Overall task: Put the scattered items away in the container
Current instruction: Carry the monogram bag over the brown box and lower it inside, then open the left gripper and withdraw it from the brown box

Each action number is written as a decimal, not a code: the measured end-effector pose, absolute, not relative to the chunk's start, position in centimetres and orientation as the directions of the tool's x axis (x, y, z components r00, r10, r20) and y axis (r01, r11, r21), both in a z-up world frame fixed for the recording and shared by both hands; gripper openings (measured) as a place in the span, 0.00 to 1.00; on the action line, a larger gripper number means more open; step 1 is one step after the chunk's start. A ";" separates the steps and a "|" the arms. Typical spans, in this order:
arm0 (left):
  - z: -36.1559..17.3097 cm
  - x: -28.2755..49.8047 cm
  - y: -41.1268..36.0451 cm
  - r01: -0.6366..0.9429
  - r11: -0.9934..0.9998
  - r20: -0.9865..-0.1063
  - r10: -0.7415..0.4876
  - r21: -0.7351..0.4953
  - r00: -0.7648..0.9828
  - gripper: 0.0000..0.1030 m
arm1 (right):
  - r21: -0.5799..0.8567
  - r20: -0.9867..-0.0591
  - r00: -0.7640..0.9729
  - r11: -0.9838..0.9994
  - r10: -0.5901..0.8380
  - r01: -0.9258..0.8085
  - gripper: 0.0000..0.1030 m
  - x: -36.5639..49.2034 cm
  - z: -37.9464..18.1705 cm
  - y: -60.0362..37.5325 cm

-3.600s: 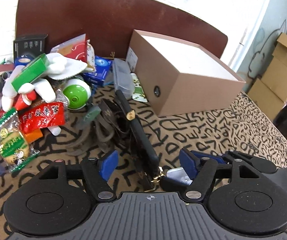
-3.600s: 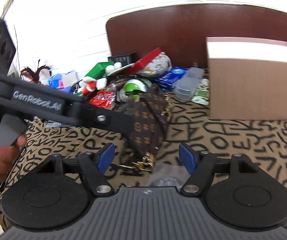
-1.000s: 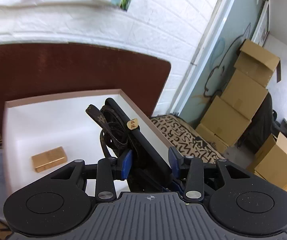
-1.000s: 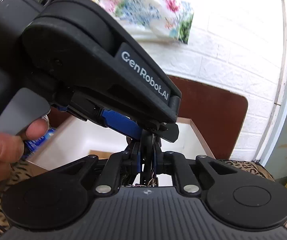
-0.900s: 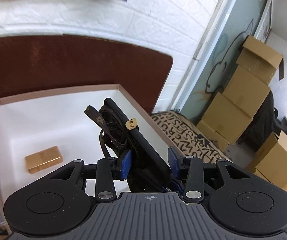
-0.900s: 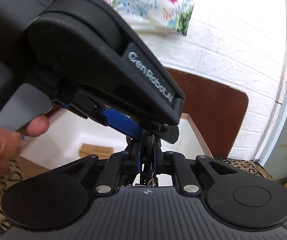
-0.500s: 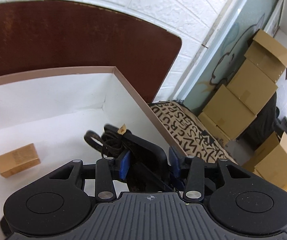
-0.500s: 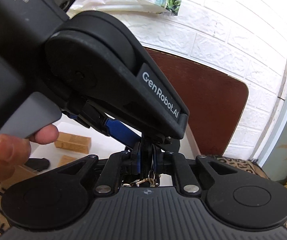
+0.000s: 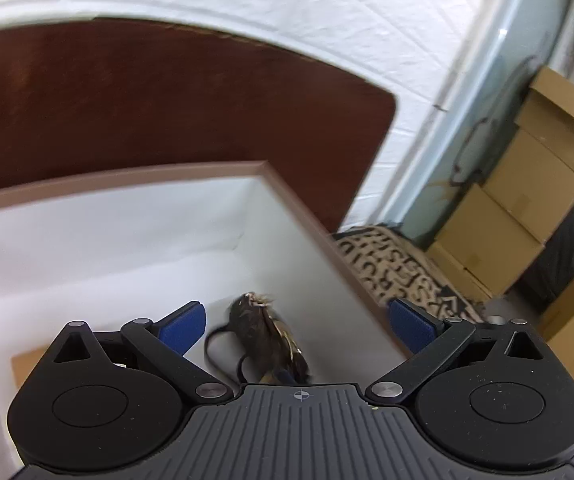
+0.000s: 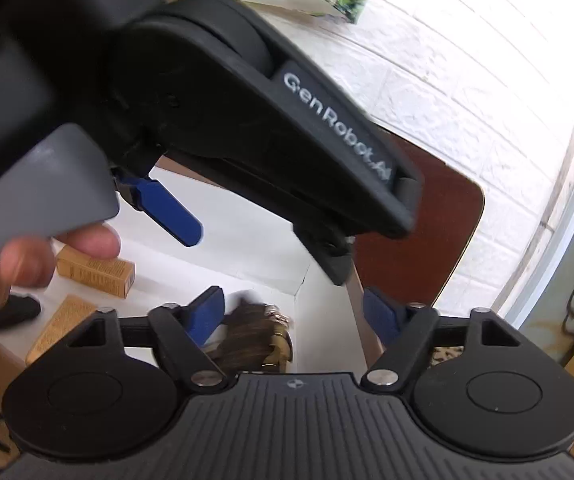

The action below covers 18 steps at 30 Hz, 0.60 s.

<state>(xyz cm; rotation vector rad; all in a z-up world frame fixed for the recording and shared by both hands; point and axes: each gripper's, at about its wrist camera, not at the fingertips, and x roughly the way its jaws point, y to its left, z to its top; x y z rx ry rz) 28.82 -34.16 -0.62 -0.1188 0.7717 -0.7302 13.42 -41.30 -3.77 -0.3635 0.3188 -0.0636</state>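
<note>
brown bag (image 9: 265, 332), gripped before, now lies loose in the box (image 9: 295, 216).

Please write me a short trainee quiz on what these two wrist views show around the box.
1. True or false: the brown bag lies inside the box.
2. How many tan cartons show in the right wrist view? A one, B two, C four.
3. Fill in: both the left hand-held gripper and the right hand-held gripper have jaws that are ____ and press on nothing.

Key: 1 true; 2 B; 3 opening.
</note>
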 end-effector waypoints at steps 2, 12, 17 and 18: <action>-1.1 29.1 -33.9 0.533 0.764 -0.620 -0.626 -0.364 0.474 1.00 | -0.340 -0.295 0.947 0.940 -0.126 0.019 0.91 12.9 -3.7 -41.4; -1.3 27.6 -31.9 0.514 0.798 -0.619 -0.583 -0.314 0.527 1.00 | -0.279 -0.341 0.934 0.960 -0.112 0.013 0.97 15.8 -2.6 -39.0; 0.0 26.0 -31.6 0.528 0.811 -0.591 -0.561 -0.252 0.580 1.00 | -0.300 -0.335 0.936 0.954 -0.105 0.000 0.99 15.7 -2.0 -38.8; 0.3 25.5 -31.4 0.531 0.814 -0.583 -0.555 -0.235 0.593 1.00 | -0.307 -0.334 0.937 0.952 -0.105 -0.002 0.99 15.9 -1.8 -38.8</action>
